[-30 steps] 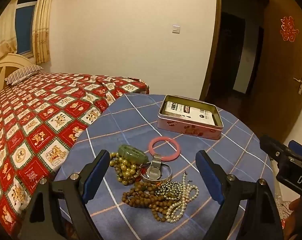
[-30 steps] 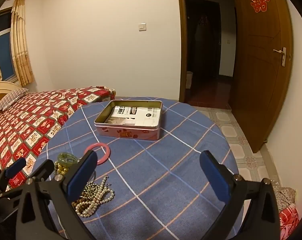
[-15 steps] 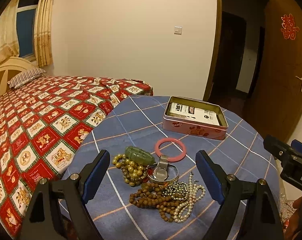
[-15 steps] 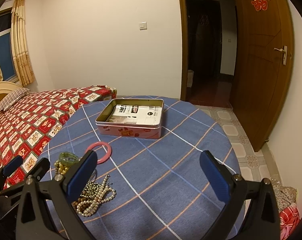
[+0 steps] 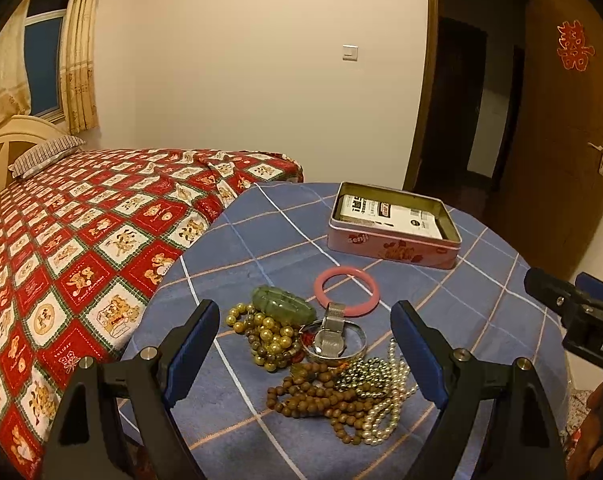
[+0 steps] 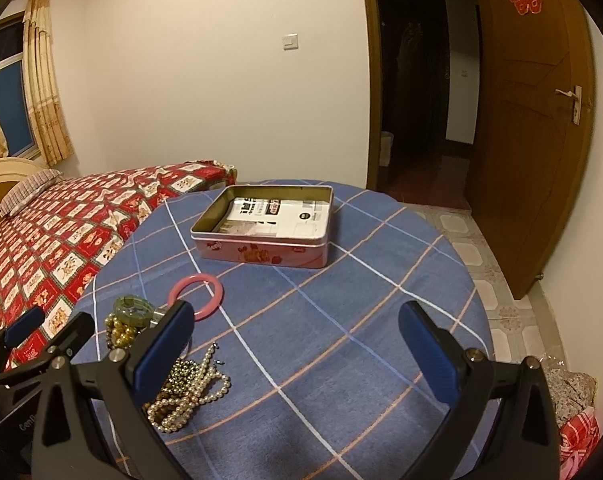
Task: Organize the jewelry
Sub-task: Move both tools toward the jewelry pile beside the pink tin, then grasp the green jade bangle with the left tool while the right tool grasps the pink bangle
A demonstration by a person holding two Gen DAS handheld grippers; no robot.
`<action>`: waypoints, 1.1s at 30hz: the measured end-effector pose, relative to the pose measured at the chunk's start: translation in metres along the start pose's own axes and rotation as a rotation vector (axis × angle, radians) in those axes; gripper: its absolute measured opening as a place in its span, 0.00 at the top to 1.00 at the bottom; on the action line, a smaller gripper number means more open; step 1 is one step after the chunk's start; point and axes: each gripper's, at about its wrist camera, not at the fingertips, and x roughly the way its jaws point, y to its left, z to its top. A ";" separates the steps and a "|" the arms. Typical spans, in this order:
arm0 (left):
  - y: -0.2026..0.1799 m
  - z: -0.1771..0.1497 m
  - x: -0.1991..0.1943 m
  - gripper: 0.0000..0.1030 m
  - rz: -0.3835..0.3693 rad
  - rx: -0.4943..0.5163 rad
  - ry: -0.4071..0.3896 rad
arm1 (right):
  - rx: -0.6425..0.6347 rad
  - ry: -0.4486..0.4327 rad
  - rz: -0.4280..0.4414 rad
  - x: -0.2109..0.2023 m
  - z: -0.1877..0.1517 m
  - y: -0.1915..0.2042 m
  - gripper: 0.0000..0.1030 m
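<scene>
A heap of jewelry lies on the round table with the blue checked cloth point(image 5: 261, 240): a pink bangle point(image 5: 346, 290), a green jade bracelet point(image 5: 283, 306), golden beads point(image 5: 265, 340), a silver watch inside a silver bangle point(image 5: 333, 338), brown wooden beads point(image 5: 313, 396) and a pearl strand point(image 5: 389, 408). My left gripper point(image 5: 305, 356) hovers open just above the heap. An open pink tin point(image 5: 393, 228) with a white card inside stands further back. My right gripper point(image 6: 293, 344) is open over bare cloth, right of the pearl strand point(image 6: 189, 396) and pink bangle point(image 6: 197, 292).
A bed with a red patterned cover point(image 5: 81, 232) adjoins the table on the left. A wooden door point(image 6: 529, 120) stands open at the right beside a dark doorway. The pink tin point(image 6: 261, 232) sits at the table's far middle. A red bag point(image 6: 577, 432) lies on the tiled floor.
Both views have shifted slightly: the left gripper has tilted so the jewelry heap sits more centred between its fingers. The right gripper has drawn a little nearer the table. Both stay open.
</scene>
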 end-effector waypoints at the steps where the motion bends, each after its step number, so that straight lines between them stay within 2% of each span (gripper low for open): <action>1: 0.002 -0.001 0.002 0.15 0.005 0.004 0.004 | -0.004 -0.002 0.008 0.001 -0.001 0.000 0.00; 4: 0.012 -0.005 0.009 0.15 0.019 0.006 0.019 | -0.007 0.008 0.023 0.007 -0.003 -0.002 0.00; 6: 0.020 -0.006 0.013 0.15 0.009 -0.005 0.029 | -0.005 0.023 0.040 0.014 -0.006 -0.003 0.12; 12: 0.028 -0.007 0.027 0.15 0.007 0.001 0.048 | 0.006 0.103 0.090 0.039 -0.012 -0.005 0.31; 18: 0.028 0.008 0.054 0.15 0.013 0.001 0.084 | -0.004 0.142 0.127 0.054 -0.016 -0.001 0.38; 19: 0.029 0.010 0.059 0.17 0.015 -0.005 0.091 | -0.010 0.147 0.133 0.056 -0.016 0.001 0.39; 21: 0.031 0.015 0.073 0.31 0.030 -0.016 0.120 | -0.021 0.160 0.144 0.063 -0.015 0.003 0.42; 23: 0.034 0.019 0.088 0.40 0.032 -0.025 0.160 | -0.024 0.179 0.164 0.071 -0.013 0.006 0.46; 26: 0.035 0.018 0.109 0.42 0.047 -0.019 0.223 | -0.030 0.220 0.185 0.088 -0.008 0.010 0.51; 28: 0.035 0.016 0.121 0.42 0.032 -0.011 0.268 | -0.053 0.239 0.192 0.098 -0.007 0.017 0.54; 32: 0.030 0.012 0.134 0.42 0.037 0.026 0.316 | -0.094 0.288 0.225 0.127 -0.002 0.034 0.54; 33: 0.030 0.011 0.136 0.44 0.033 0.027 0.323 | -0.105 0.297 0.228 0.134 -0.001 0.037 0.55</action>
